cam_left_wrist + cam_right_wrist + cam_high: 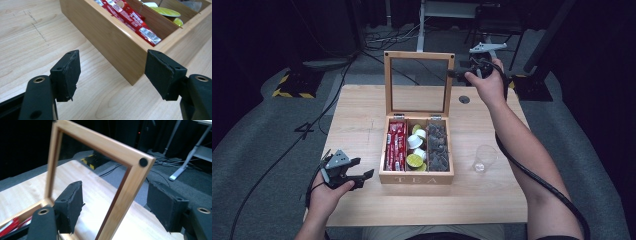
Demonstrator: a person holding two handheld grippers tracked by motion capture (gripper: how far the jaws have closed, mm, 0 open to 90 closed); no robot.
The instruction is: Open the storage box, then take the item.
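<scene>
My right claw (115, 207) gapes around the upright lid (125, 185), unclamped; a nudge could slam it onto the box (416, 176).

A: From my station the tea box (117, 47) runs off the top and right edges of the left gripper view; I can't see its far compartments there. The red sachets (130, 20) are cut by the top edge, print unreadable.

B: And the lid?

A: In the right gripper view the lid frame (125, 182) leaves the bottom edge, hinge side hidden behind my near jaw. I cannot tell whether either pad touches the frame.

B: High view?

A: The dark contents of compartment 3 (438, 147) are too small to identify. The clear cup (485, 159) is faint, its contents unclear.
</scene>
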